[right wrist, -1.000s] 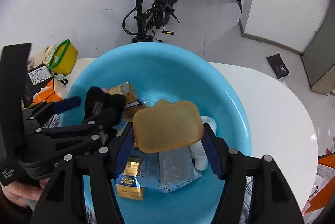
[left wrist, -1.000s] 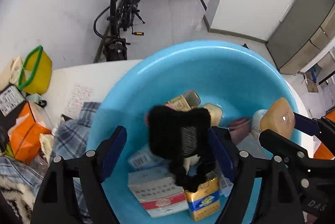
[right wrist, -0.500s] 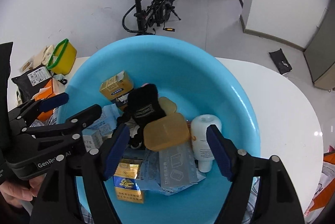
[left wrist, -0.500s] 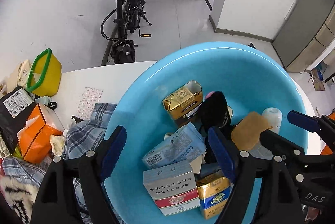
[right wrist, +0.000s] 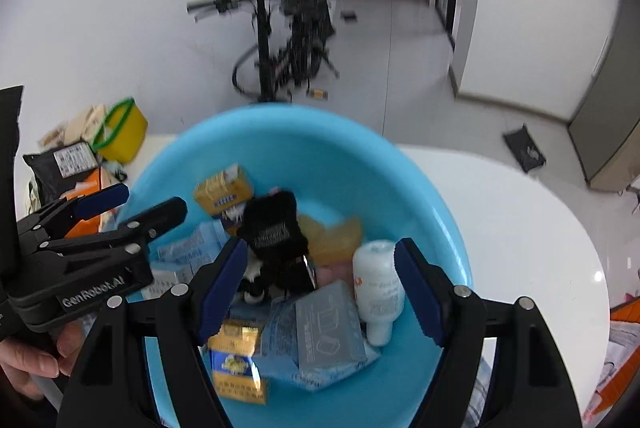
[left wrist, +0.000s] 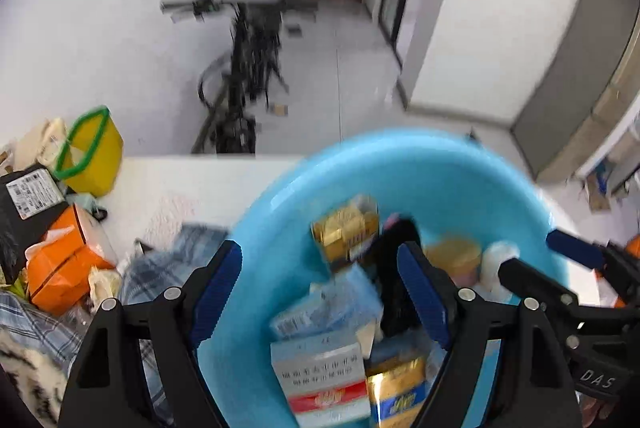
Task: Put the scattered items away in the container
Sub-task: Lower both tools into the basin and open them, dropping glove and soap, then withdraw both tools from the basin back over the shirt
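Note:
The blue basin (right wrist: 320,148) stands on the white table (right wrist: 520,220) and holds several items. A black knitted thing (right wrist: 274,232) lies in its middle, an orange translucent box (right wrist: 336,236) beside it, then a white bottle (right wrist: 378,280). A gold carton (right wrist: 224,190), a grey packet (right wrist: 328,324) and a blue-gold pack (right wrist: 236,360) lie around them. My right gripper (right wrist: 320,288) hangs open over the basin with nothing held. My left gripper (left wrist: 320,292) is open too, over the basin's (left wrist: 460,180) left part, above a white-red box (left wrist: 320,372).
Left of the basin lie a plaid cloth (left wrist: 160,268), an orange tissue pack (left wrist: 60,268), a black labelled parcel (left wrist: 28,196) and a yellow tub with a green rim (left wrist: 90,152). A bicycle (right wrist: 288,44) stands on the floor beyond. A hand (right wrist: 32,360) holds the left gripper.
The black knitted thing dropped from between the left jaws into the basin. The right jaws opened and the orange box fell in beside it. Both grippers have tilted up slightly.

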Tool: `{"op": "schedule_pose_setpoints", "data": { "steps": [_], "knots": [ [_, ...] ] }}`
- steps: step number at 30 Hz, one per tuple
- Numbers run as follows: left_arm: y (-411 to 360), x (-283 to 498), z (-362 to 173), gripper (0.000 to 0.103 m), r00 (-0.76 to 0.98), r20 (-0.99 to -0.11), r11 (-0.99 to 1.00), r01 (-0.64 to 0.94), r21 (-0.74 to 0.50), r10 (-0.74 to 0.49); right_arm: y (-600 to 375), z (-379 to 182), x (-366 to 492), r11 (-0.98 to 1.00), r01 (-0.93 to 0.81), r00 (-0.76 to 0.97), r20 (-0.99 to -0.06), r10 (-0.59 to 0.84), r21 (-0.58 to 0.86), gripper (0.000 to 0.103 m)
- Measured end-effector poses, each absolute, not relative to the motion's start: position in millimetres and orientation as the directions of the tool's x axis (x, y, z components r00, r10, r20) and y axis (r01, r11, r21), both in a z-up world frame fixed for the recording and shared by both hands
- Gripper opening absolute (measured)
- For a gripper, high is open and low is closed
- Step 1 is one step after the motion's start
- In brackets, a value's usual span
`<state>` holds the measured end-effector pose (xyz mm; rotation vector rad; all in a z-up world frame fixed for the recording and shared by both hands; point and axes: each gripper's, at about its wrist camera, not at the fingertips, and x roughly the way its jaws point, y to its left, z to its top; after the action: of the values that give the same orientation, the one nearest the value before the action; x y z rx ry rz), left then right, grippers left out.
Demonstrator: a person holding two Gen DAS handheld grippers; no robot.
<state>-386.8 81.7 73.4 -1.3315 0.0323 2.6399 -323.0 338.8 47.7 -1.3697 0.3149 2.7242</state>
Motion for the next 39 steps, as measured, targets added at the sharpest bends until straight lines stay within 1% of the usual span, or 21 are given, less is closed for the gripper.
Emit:
{"op": "schedule_pose_setpoints", "data": {
  "steps": [1, 2, 3, 5, 6, 7, 8, 10, 12, 16, 18, 20, 24, 27, 30, 34, 35, 39],
  "knots": [
    [78.9, -382.9, 77.9, 0.082, -0.621, -0.768, -0.984, -0.167, -0.063, 0.155, 338.0, 49.8, -318.6, -0.977, -0.164, -0.632, -0.775, -0.003, 0.137, 0.077],
    [76.6, -378.7, 82.2, 0.086, -0.664, -0.733, -0.986, -0.157, -0.055, 0.147, 337.2, 51.9, -313.2, -0.977, -0.176, -0.666, -0.746, 0.027, 0.121, 0.078],
    [74.2, -373.6, 87.2, 0.093, -0.714, -0.69, -0.99, -0.135, -0.032, 0.119, 335.4, 54.3, -310.5, -0.977, -0.184, -0.691, -0.721, 0.049, 0.111, 0.081],
    [70.5, -364.6, 95.3, 0.1, -0.787, -0.611, -0.995, -0.099, -0.006, 0.082, 333.8, 59.7, -301.7, -0.979, -0.176, -0.755, -0.652, 0.065, 0.106, 0.085],
    [68.4, -359.6, 99.2, 0.103, -0.816, -0.57, -0.994, -0.104, -0.011, 0.092, 333.3, 63.5, -297.0, -0.979, -0.175, -0.789, -0.609, 0.076, 0.104, 0.091],
    [66.4, -354.3, 102.8, 0.103, -0.838, -0.533, -0.992, -0.124, -0.023, 0.117, 332.7, 66.8, -292.1, -0.979, -0.176, -0.817, -0.571, 0.087, 0.102, 0.098],
    [64.8, -349.7, 106.0, 0.103, -0.852, -0.505, -0.989, -0.141, -0.031, 0.138, 331.9, 70.3, -287.6, -0.98, -0.174, -0.841, -0.533, 0.097, 0.098, 0.102],
    [62.6, -344.3, 109.4, 0.103, -0.863, -0.478, -0.986, -0.164, -0.041, 0.163, 329.1, 76.6, -282.4, -0.984, -0.164, -0.87, -0.48, 0.11, 0.072, 0.103],
    [59.5, -338.9, 112.1, 0.103, -0.869, -0.462, -0.983, -0.179, -0.041, 0.177, 325.7, 79.7, -282.5, -0.987, -0.158, -0.874, -0.47, 0.124, 0.034, 0.103],
    [54.4, -324.3, 113.7, 0.103, -0.879, -0.45, -0.986, -0.164, -0.028, 0.159, 321.8, 81.9, -280.9, -0.986, -0.165, -0.874, -0.463, 0.145, 0.003, 0.103],
    [50.7, -306.2, 115.8, 0.103, -0.894, -0.411, -0.982, -0.188, -0.02, 0.18, 319.8, 81.3, -272.3, -0.987, -0.161, -0.882, -0.448, 0.143, 0.002, 0.103],
    [50.2, -291.4, 118.3, 0.103, -0.909, -0.38, -0.981, -0.192, 0.01, 0.174, 315.4, 81.0, -265.0, -0.987, -0.16, -0.887, -0.437, 0.146, -0.005, 0.103],
    [53.5, -258.5, 125.8, 0.103, -0.911, -0.368, -0.973, -0.224, 0.057, 0.188, 305.2, 82.7, -244.1, -0.99, -0.143, -0.902, -0.413, 0.125, 0.013, 0.103],
    [54.5, -238.6, 130.2, 0.103, -0.912, -0.385, -0.974, -0.196, 0.11, 0.14, 297.2, 87.8, -224.0, -0.991, -0.129, -0.908, -0.405, 0.108, 0.027, 0.103],
    [38.6, -216.2, 134.6, 0.103, -0.9, -0.404, -0.979, -0.2, 0.047, 0.165, 295.0, 91.6, -198.2, -0.994, -0.08, -0.906, -0.422, 0.04, 0.078, 0.103],
    [12.4, -177.1, 138.5, 0.103, -0.88, -0.41, -0.969, -0.238, -0.058, 0.241, 298.8, 95.7, -161.2, -0.985, -0.068, -0.9, -0.437, -0.007, 0.156, 0.103],
    [8.9, -165.3, 138.3, 0.103, -0.88, -0.403, -0.966, -0.253, -0.049, 0.25, 298.1, 97.0, -151.5, -0.984, -0.069, -0.899, -0.437, -0.01, 0.164, 0.103],
    [5.8, -131.2, 136.3, 0.103, -0.903, -0.378, -0.971, -0.236, 0.036, 0.205, 288.2, 100.2, -116.5, -0.986, -0.063, -0.909, -0.418, -0.009, 0.156, 0.103]
  ]
}}
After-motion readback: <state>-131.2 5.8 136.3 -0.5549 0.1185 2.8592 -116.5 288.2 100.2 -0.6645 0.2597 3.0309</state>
